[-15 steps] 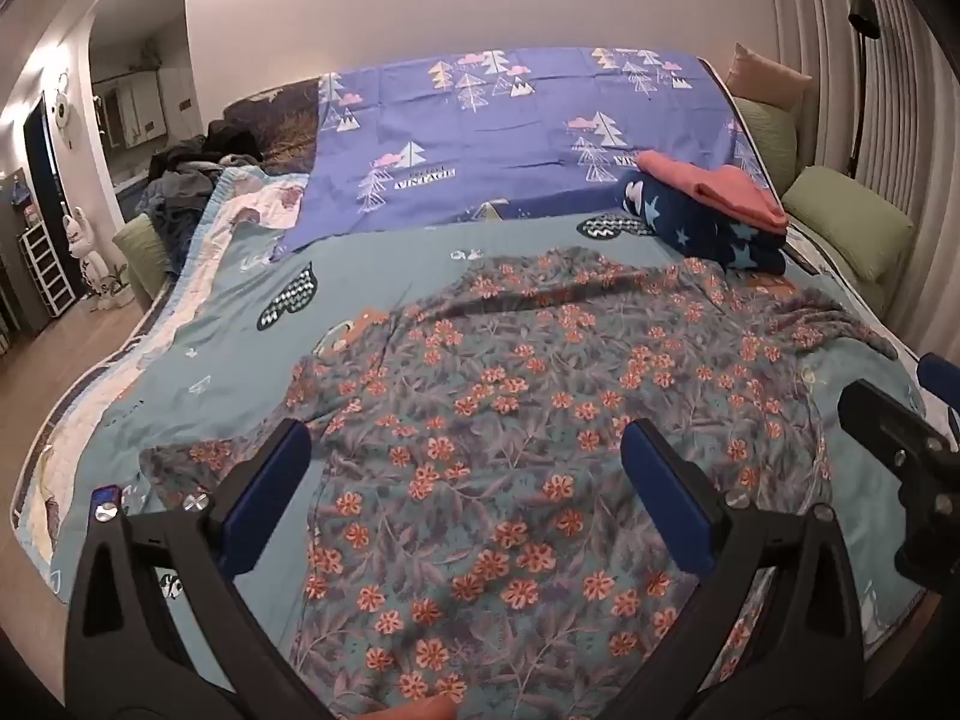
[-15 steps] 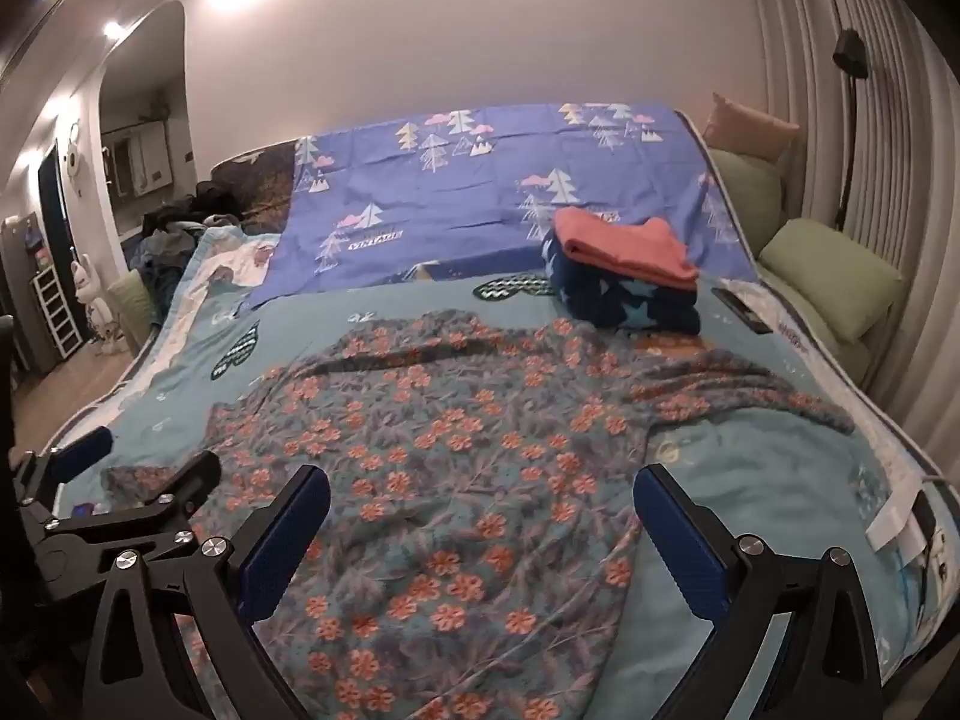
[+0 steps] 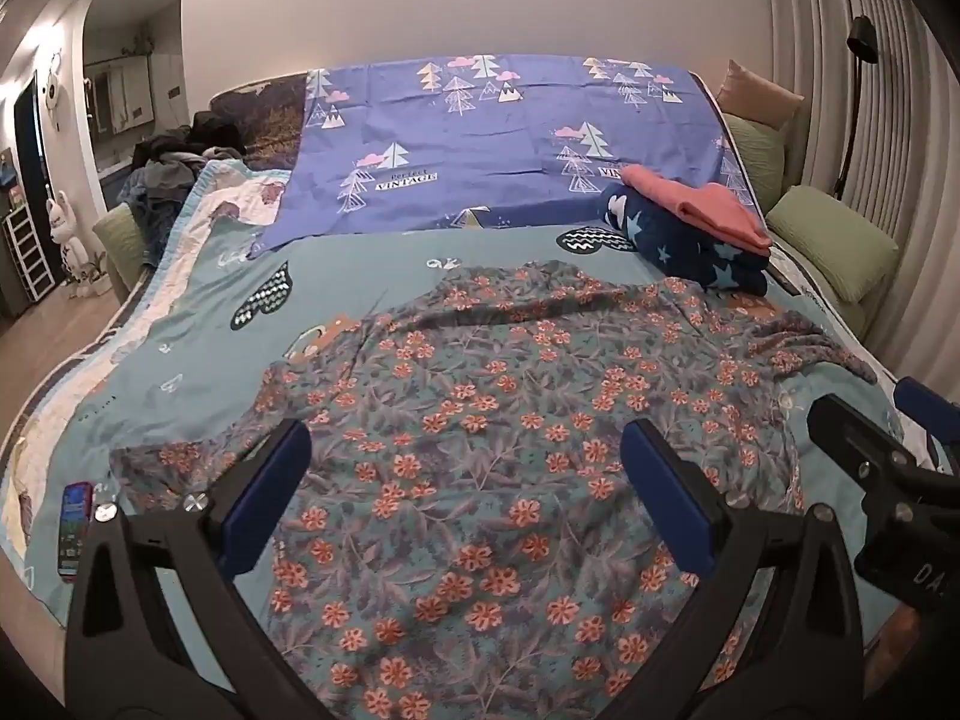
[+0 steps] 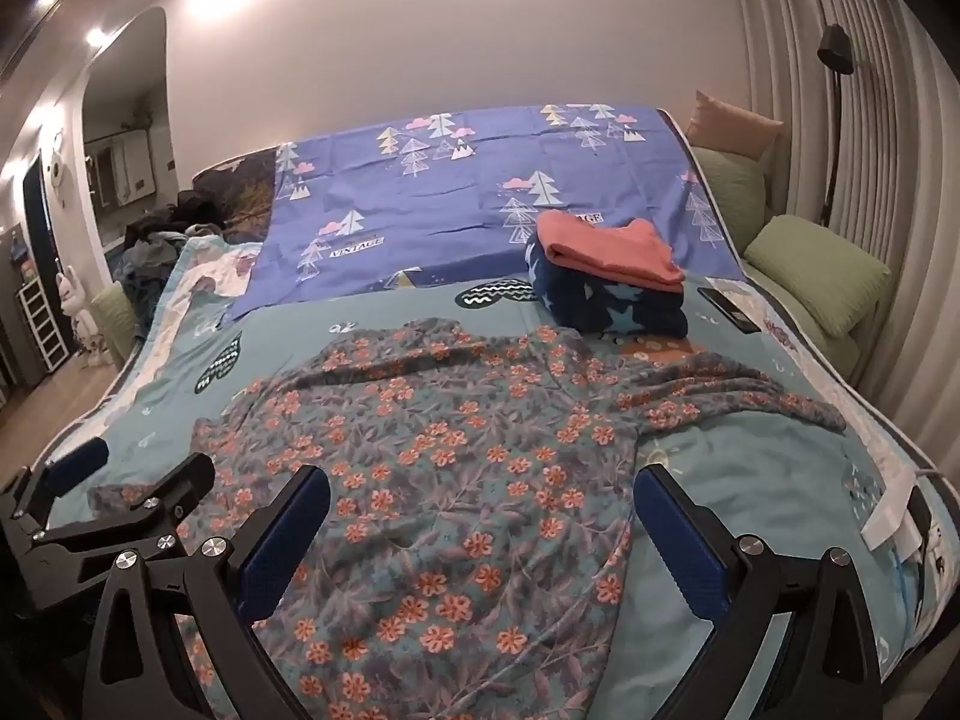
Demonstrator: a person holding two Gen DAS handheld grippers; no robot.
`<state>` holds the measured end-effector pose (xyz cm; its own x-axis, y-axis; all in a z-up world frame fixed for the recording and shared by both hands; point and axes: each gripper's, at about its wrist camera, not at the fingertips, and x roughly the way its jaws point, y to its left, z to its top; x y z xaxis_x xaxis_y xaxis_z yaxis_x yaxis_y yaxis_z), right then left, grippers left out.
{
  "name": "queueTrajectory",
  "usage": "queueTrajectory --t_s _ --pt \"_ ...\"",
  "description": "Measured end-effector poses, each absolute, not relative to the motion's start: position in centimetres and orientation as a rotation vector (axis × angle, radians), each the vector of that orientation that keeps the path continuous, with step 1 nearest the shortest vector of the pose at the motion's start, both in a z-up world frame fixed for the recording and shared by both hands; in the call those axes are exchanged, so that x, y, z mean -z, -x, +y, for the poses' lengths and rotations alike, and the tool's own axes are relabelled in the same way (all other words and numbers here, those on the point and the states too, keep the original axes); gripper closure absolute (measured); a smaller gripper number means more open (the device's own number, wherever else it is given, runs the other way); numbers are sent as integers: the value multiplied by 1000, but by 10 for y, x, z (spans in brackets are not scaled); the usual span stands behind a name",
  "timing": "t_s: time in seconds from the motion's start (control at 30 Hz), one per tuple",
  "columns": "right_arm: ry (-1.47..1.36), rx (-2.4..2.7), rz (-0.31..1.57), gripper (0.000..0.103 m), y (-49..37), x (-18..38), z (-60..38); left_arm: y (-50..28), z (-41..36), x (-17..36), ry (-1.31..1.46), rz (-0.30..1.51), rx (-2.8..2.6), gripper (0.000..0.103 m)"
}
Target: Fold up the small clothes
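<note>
teal sheet (image 4: 750, 480) lies bare beside floral garment (image 4: 456, 450).

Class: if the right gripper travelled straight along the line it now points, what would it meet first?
Most likely the spread-out grey garment with orange flowers, lying between the open right gripper's fingers; depth is uncertain.

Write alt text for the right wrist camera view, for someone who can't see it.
A rumpled grey floral garment with orange flowers lies spread across a teal patterned bedspread, with the open blue-padded right tongs above its near edge. Behind it sits a folded pile: a coral pink cloth on a navy star-print fleece.
</note>
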<state>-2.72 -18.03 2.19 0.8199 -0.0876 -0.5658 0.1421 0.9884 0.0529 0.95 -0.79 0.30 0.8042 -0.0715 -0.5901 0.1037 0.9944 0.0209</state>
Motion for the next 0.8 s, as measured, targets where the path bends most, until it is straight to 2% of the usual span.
queueTrajectory --t_s 0.33,0.8 --pt "-82 186 609 0 19 -20 -181 -26 -9 12 -56 692 108 0" --pt "-74 194 601 0 15 -22 -181 -31 -11 13 -67 688 109 0"
